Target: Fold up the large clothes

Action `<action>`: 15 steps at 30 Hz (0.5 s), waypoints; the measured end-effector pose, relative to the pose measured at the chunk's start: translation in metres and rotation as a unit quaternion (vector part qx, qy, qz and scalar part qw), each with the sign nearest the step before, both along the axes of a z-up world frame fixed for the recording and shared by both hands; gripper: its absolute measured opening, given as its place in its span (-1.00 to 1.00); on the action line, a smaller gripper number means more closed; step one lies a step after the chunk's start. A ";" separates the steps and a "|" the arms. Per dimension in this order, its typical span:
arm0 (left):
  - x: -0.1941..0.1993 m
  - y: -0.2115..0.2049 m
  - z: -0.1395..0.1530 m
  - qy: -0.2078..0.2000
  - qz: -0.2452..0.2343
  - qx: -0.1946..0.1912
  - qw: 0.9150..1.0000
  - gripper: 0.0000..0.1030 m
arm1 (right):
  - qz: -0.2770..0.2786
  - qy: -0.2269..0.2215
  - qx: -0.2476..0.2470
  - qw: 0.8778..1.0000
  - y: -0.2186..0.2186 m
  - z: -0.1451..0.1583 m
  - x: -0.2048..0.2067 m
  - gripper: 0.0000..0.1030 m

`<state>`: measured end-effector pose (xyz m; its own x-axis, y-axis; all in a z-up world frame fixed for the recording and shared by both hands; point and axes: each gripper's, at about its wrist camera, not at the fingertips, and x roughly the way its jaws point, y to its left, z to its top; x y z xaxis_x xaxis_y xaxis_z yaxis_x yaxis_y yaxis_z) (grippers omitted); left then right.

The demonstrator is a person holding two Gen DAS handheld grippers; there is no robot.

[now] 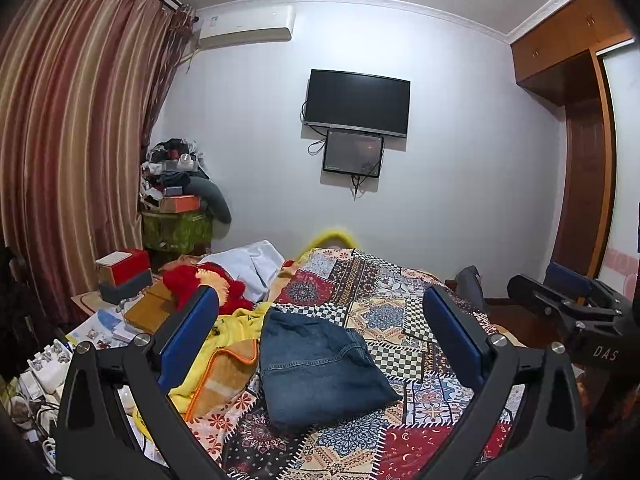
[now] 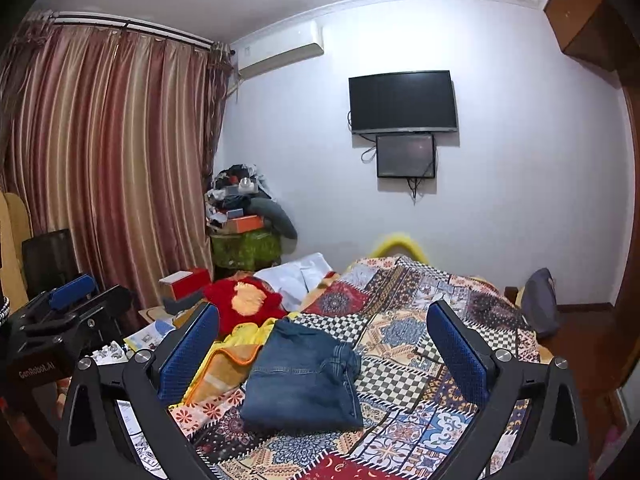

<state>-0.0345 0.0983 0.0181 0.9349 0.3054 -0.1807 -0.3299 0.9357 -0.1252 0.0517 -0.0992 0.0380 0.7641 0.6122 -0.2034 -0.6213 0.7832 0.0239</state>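
A pair of blue jeans (image 1: 320, 364) lies folded in a compact bundle on the patchwork bedspread (image 1: 400, 312); it also shows in the right wrist view (image 2: 304, 376). My left gripper (image 1: 320, 304) is open and empty, held above the bed on the near side of the jeans. My right gripper (image 2: 322, 320) is open and empty too, at about the same height. The right gripper shows at the right edge of the left wrist view (image 1: 568, 300), and the left gripper at the left edge of the right wrist view (image 2: 68, 300).
A yellow and orange blanket (image 1: 224, 360) and a red plush toy (image 1: 208, 284) lie left of the jeans, with white cloth (image 1: 256, 264) behind. Boxes and papers (image 1: 120, 276) crowd the bed's left side. A wardrobe (image 1: 576, 120) stands at right, curtains (image 1: 72, 140) at left.
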 end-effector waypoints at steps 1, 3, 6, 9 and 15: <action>0.000 0.000 -0.001 0.000 -0.001 -0.001 1.000 0.99 | 0.000 0.001 0.000 1.000 0.001 0.000 0.001 1.00; 0.001 0.001 -0.002 0.000 -0.001 -0.001 1.000 0.99 | 0.002 0.001 0.000 1.000 0.002 0.000 0.001 1.00; 0.002 0.001 -0.002 0.002 -0.001 0.000 1.000 0.99 | 0.004 0.001 0.000 1.000 0.002 0.000 0.001 1.00; 0.002 0.002 -0.003 0.002 -0.003 -0.001 1.000 0.99 | 0.005 0.002 -0.001 1.000 0.001 0.000 0.001 1.00; 0.004 0.003 -0.006 0.004 -0.005 -0.003 1.000 0.99 | 0.008 0.007 0.000 1.000 0.000 0.002 0.000 1.00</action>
<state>-0.0308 0.1014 0.0119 0.9366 0.2941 -0.1904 -0.3207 0.9384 -0.1285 0.0519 -0.0995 0.0396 0.7511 0.6248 -0.2133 -0.6336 0.7729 0.0330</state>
